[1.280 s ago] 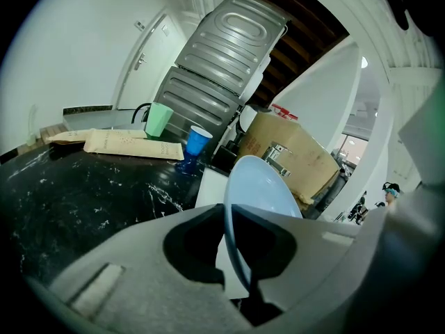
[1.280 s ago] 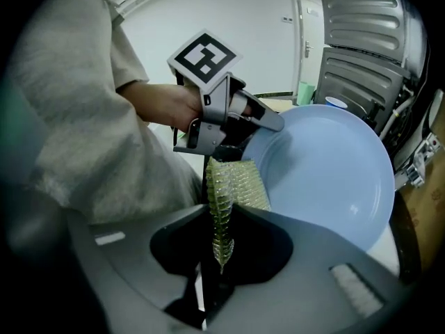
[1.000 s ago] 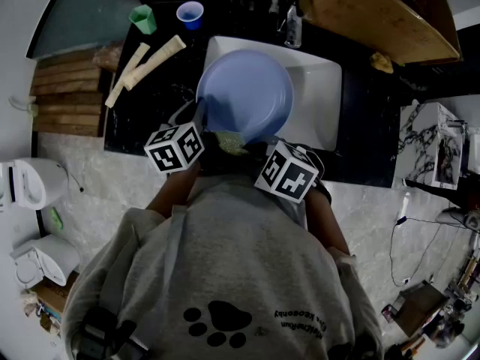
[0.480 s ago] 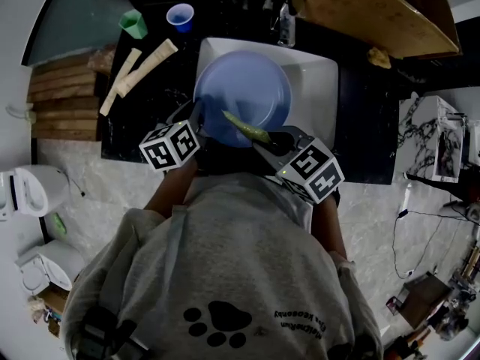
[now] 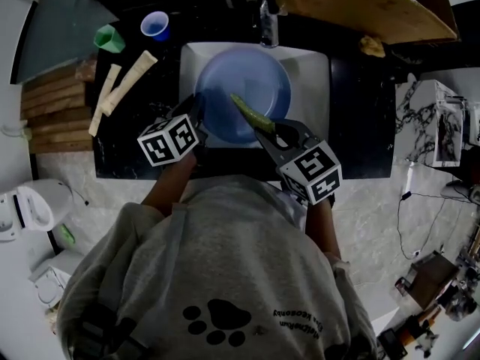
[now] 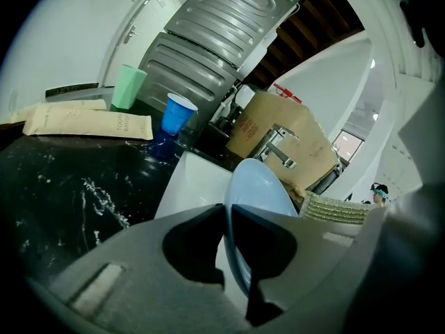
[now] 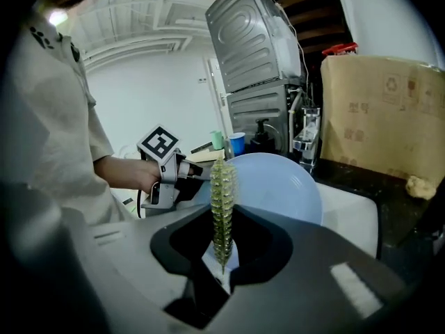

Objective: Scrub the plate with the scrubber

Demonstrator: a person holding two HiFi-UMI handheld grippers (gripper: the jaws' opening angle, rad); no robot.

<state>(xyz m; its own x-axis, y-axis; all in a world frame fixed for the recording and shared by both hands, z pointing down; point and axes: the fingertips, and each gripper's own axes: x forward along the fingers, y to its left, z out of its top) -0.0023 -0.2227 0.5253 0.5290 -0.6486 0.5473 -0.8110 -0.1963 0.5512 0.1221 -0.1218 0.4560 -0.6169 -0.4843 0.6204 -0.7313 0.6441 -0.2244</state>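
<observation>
A pale blue plate (image 5: 244,102) is held tilted over the white sink (image 5: 311,88). My left gripper (image 5: 196,118) is shut on the plate's left rim; the rim (image 6: 235,221) runs edge-on between its jaws. My right gripper (image 5: 268,135) is shut on a thin yellow-green scrubber (image 5: 250,114) that lies across the plate's face. In the right gripper view the scrubber (image 7: 222,211) stands edge-on between the jaws, with the plate (image 7: 278,186) behind it and the left gripper (image 7: 167,176) beyond.
Black counter (image 5: 139,137) around the sink holds a green cup (image 5: 109,38), a blue cup (image 5: 154,25) and two long packets (image 5: 120,88). A tap (image 5: 266,25) stands behind the sink; a cardboard box (image 5: 367,6) sits back right. A wooden rack (image 5: 52,107) is at left.
The right gripper has swung the scrubber from under the plate's near edge up onto its face. Both grippers and the plate have shifted a little over the sink.
</observation>
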